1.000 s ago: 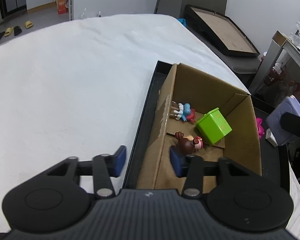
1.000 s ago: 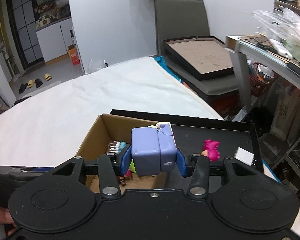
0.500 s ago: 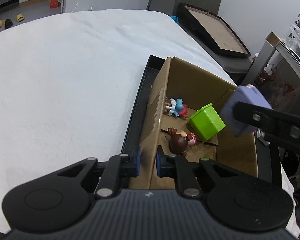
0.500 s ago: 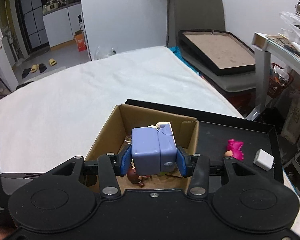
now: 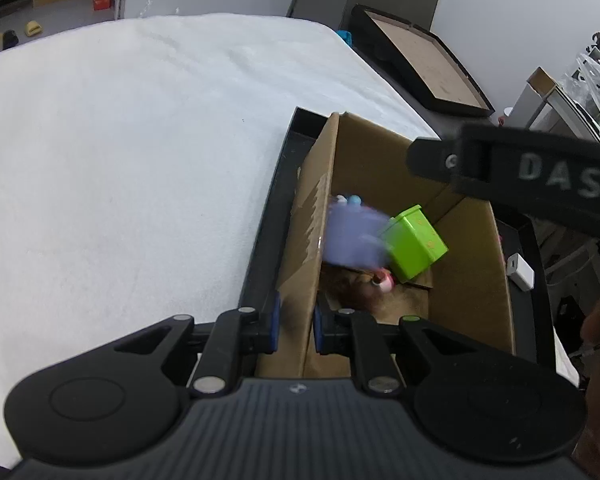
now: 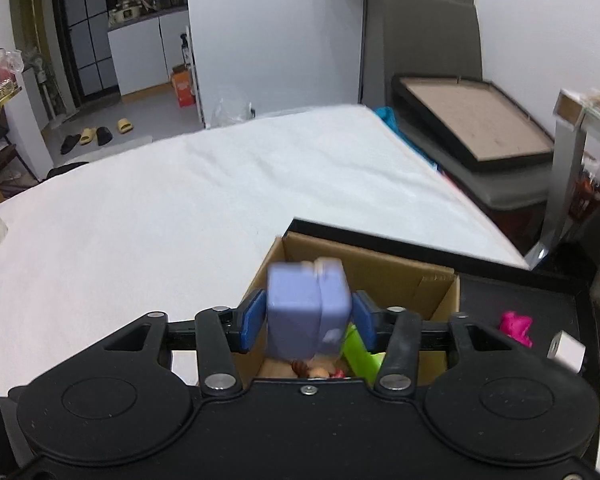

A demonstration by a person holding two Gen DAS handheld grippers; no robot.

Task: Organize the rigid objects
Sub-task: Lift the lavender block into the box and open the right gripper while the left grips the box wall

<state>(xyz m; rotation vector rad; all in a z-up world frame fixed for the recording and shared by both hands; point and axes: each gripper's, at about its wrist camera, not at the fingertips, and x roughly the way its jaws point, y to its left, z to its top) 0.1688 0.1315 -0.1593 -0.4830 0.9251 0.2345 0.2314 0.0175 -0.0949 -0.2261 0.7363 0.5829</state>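
The near left wall of the cardboard box [image 5: 472,264] is pinched by the left gripper [image 5: 295,323]. Above the box, the right gripper [image 6: 307,322], lettered "DAS" on its side, is opening, and the blurred lilac block [image 6: 306,312] sits loose between its pads beside the green cube [image 5: 414,245].

Right hand-held gripper [image 6: 307,323] opening, apparently.
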